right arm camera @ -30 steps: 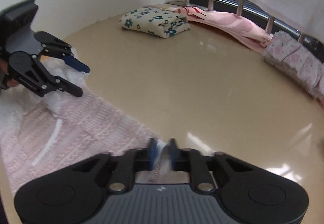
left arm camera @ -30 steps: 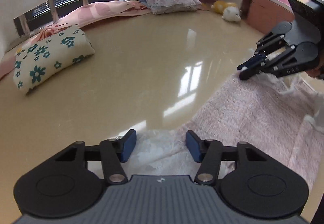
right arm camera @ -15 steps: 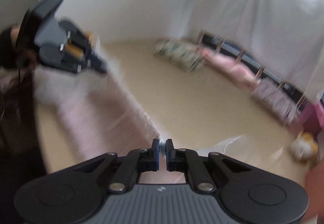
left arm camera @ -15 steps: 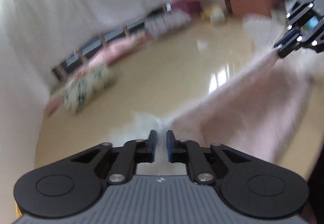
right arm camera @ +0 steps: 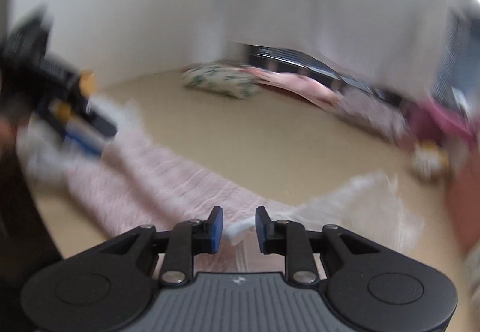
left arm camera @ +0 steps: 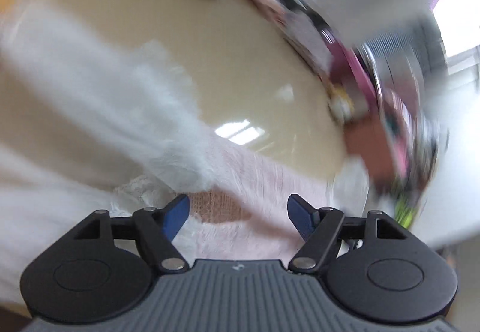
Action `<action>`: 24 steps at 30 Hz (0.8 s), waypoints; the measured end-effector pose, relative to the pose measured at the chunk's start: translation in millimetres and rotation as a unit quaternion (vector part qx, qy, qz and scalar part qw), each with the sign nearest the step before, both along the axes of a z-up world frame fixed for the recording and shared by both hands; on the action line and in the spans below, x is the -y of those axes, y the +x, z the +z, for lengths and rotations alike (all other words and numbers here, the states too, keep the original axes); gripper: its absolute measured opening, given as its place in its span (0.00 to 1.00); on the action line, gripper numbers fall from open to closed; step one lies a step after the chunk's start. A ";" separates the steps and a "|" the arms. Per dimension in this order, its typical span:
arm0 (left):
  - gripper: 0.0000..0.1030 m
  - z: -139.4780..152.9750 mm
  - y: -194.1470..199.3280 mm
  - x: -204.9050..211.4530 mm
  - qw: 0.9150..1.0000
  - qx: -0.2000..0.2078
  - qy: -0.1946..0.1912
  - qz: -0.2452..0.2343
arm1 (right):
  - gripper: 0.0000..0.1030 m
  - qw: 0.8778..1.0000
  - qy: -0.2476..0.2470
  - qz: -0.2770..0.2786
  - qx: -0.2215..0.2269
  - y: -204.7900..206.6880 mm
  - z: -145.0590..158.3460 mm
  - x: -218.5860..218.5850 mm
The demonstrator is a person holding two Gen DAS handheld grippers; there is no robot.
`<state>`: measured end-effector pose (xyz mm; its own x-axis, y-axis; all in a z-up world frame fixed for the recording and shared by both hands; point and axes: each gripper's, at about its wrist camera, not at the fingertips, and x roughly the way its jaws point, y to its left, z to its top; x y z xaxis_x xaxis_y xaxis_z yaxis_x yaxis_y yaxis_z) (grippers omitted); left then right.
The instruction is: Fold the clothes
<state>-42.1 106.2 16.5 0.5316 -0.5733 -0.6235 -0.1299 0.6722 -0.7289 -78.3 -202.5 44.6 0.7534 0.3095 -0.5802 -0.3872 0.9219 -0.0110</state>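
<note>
You are spreading both the left gripper (left arm camera: 238, 219) and right gripper (right arm camera: 238, 228), which have just been opening over the pink knit garment (right arm camera: 168, 182) with white lace, lying along the beige floor (right arm camera: 270, 137), whose near edge is bare beyond it

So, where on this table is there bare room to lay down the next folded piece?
The widest bare stretch of the beige tabletop lies between the pink garment in front and the folded floral cloth at the back. The far edge is crowded: pink fabric, then a small plush toy towards the right.
</note>
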 end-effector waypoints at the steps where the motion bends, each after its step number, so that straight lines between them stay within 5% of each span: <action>1: 0.70 -5.5 3.5 -3.7 1.000 -0.010 -0.016 0.024 | 0.20 0.999 0.039 -0.024 -0.013 0.4 1.5 10.6; 3: 0.69 -8.1 7.4 -3.9 0.999 -0.001 -0.010 0.037 | 0.24 0.987 0.131 -0.083 -0.044 -1.6 -0.4 35.1; 6: 0.54 -15.8 13.9 -6.7 0.998 -0.010 -0.031 0.052 | 0.31 0.953 0.256 -0.143 -0.082 -11.1 -14.8 66.1; 8: 0.32 -24.2 20.4 -9.6 0.996 -0.028 -0.055 0.065 | 0.35 0.934 0.307 -0.146 -0.106 -2.5 -27.5 71.7; 10: 0.19 -26.3 22.1 -9.2 0.995 -0.017 -0.061 0.077 | 0.35 0.924 0.327 -0.162 -0.118 15.5 -37.5 68.6; 11: 0.13 -25.7 22.6 -8.6 0.995 -0.003 -0.060 0.083 | 0.32 0.919 0.337 -0.163 -0.126 25.5 -43.3 67.3; 12: 0.09 -22.5 23.4 -7.3 0.995 0.020 -0.054 0.087 | 0.11 0.915 0.345 -0.164 -0.131 34.5 -48.2 65.8; 13: 0.06 -17.4 23.2 -4.9 0.994 0.052 -0.042 0.087 | 0.05 0.916 0.345 -0.162 -0.128 40.8 -50.6 63.2; 16: 0.06 8.7 17.8 9.4 0.980 0.186 0.031 0.061 | 0.04 0.930 0.329 -0.145 -0.072 40.8 -46.6 51.9; 17: 0.06 11.5 17.7 14.6 0.977 0.199 0.066 0.048 | 0.04 0.937 0.316 -0.138 -0.053 37.8 -43.5 48.0; 21: 0.10 -8.0 25.8 15.4 0.982 0.157 0.102 0.028 | 0.05 0.958 0.244 -0.139 -0.054 35.4 -49.2 32.2; 23: 0.29 -13.2 24.5 15.0 0.982 0.145 0.120 0.018 | 0.07 0.966 0.203 -0.148 -0.058 32.7 -52.2 24.6; 24: 0.30 -13.8 21.9 12.8 0.982 0.143 0.119 0.019 | 0.14 0.967 0.197 -0.153 -0.059 30.4 -49.6 23.5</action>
